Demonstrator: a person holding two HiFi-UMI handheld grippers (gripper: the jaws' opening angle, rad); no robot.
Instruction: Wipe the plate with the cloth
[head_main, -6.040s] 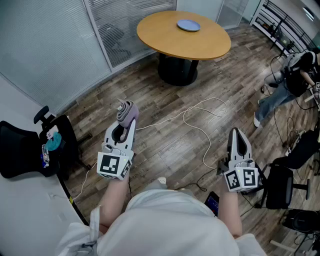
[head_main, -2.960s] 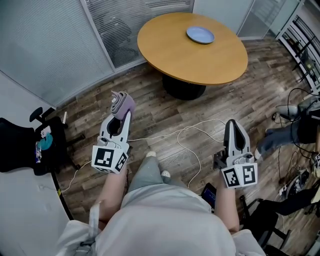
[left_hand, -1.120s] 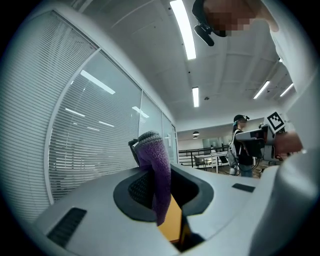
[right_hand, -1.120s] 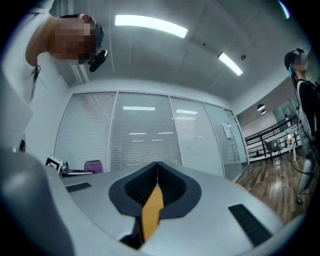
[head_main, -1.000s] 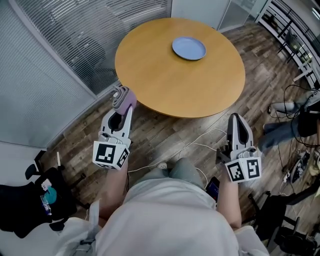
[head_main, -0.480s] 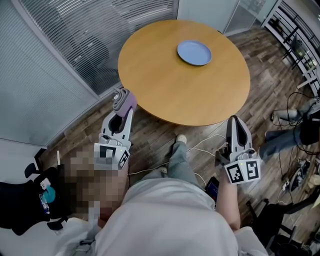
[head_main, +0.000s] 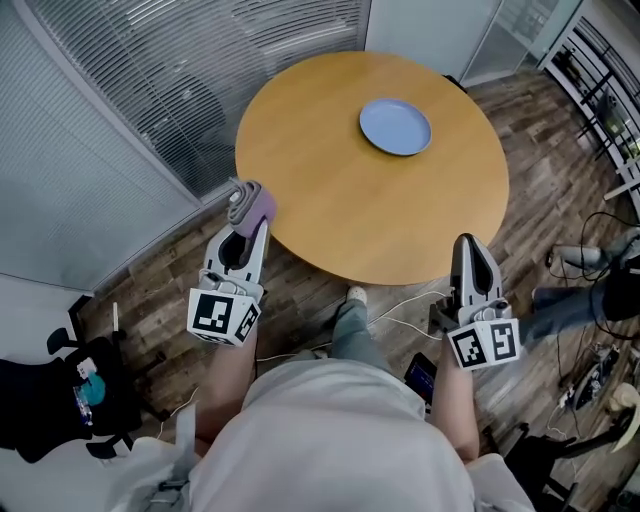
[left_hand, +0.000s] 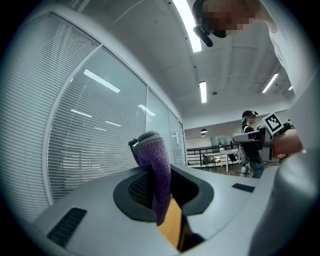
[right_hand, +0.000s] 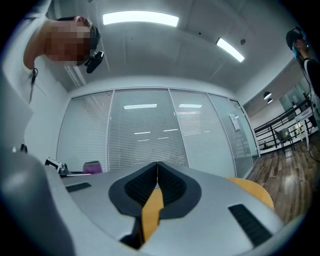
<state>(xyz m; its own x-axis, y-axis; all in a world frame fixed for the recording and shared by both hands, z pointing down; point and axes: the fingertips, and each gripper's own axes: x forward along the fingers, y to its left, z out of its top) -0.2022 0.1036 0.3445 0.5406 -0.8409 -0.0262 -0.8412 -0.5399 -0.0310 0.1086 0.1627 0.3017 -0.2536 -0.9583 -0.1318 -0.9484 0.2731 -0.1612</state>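
We hold the left gripper (head_main: 247, 222) with its jaws clamped on the purple cloth (head_main: 253, 200), which bunches up above the tips and hangs down between the pads in the left gripper view. The right gripper (head_main: 470, 246) has its jaws pressed together with nothing between them.

The blue plate (head_main: 395, 126) sits on the round wooden table (head_main: 320, 210), on the far right part of the top, well apart from both grippers. The cloth hangs just at the table's near left edge, so from it the plate lies far and to the right, across a wide stretch of bare wood. From the right gripper the plate lies far and a little to the left, and that gripper looks about as near to it as the left one, perhaps nearer.

The plate is round, so it offers no long axis to line up with. We judge that the left arm must carry the cloth diagonally, forward and rightward, over the table top, while the right gripper is placed to come in from the near right and steady the rim
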